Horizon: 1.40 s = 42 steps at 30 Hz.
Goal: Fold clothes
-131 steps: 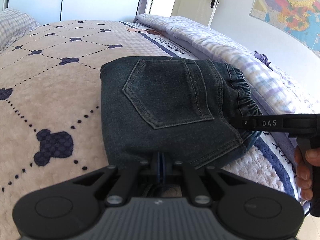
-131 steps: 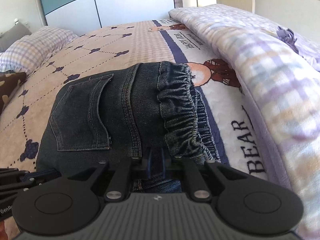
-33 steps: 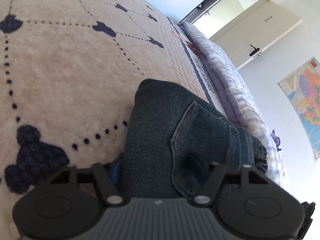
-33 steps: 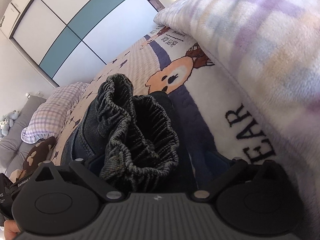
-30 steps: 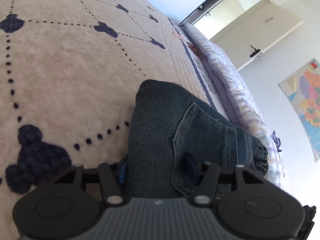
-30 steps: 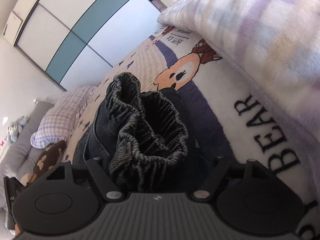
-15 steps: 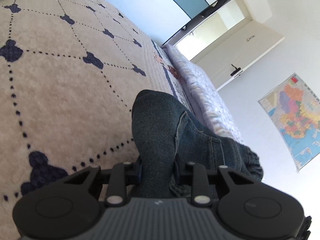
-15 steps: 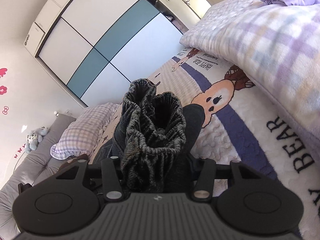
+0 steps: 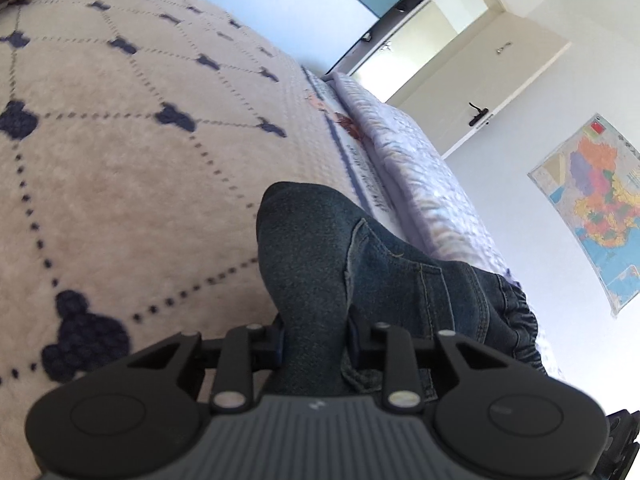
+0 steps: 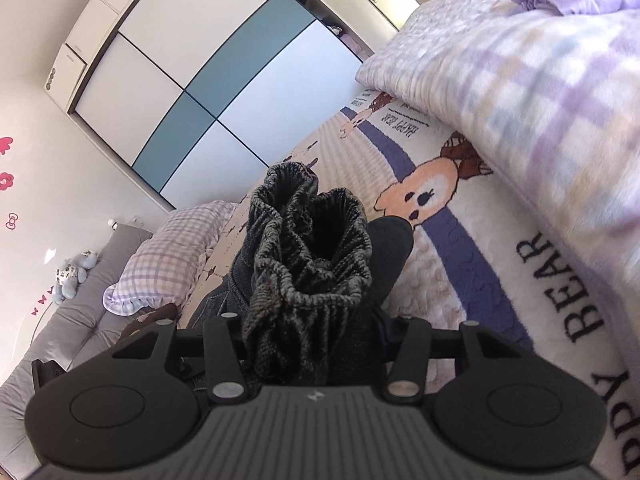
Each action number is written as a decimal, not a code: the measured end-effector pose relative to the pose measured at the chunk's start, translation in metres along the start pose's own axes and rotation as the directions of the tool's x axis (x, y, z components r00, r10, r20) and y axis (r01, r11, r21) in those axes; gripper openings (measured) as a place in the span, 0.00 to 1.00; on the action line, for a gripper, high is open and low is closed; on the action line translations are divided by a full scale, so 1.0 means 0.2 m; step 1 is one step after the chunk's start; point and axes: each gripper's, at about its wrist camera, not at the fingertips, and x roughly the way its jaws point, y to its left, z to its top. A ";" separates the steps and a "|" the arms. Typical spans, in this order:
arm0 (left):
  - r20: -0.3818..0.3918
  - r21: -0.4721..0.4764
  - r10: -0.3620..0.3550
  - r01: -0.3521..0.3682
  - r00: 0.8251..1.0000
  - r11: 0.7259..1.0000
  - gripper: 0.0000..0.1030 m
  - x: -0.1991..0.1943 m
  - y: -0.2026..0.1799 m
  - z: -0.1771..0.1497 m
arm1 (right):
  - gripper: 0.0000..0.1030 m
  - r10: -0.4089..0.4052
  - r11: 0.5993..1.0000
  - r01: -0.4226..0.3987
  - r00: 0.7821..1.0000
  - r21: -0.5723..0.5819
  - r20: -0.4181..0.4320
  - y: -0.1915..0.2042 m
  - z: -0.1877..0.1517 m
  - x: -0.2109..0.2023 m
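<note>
The folded dark blue jeans hang lifted above the beige bedspread, gripped at both ends. My left gripper is shut on the folded fabric edge beside the back pocket. In the right wrist view the gathered elastic waistband of the jeans stands bunched between the fingers, and my right gripper is shut on it. The fingertips of both grippers are buried in denim. A corner of the right gripper shows at the lower right of the left wrist view.
A purple-checked quilt lies rolled along the bed's right side, beside a bear-print blanket. A checked pillow and grey couch sit at the far left. Wardrobe doors, a door and a wall map stand beyond.
Both grippers closed onto the jeans, the left on the folded edge and the right on the waistband, then rose, lifting the jeans off the bedspread.
</note>
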 end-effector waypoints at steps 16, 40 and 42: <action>-0.133 0.140 -0.328 0.345 0.935 0.928 0.41 0.62 -1.25 -0.18 | 0.54 -0.132 0.989 0.148 0.898 -0.007 0.420 -0.41 0.95 -1.04; 0.050 0.468 0.155 -0.161 0.987 0.869 0.44 0.11 -1.01 -0.23 | 0.78 -0.588 0.779 0.295 0.651 0.553 0.480 -1.04 0.57 -1.44; 0.062 0.463 0.155 -0.166 0.986 0.871 0.56 0.03 -0.98 -0.21 | 0.78 -0.556 0.787 0.234 0.671 0.571 0.491 -0.97 0.50 -1.45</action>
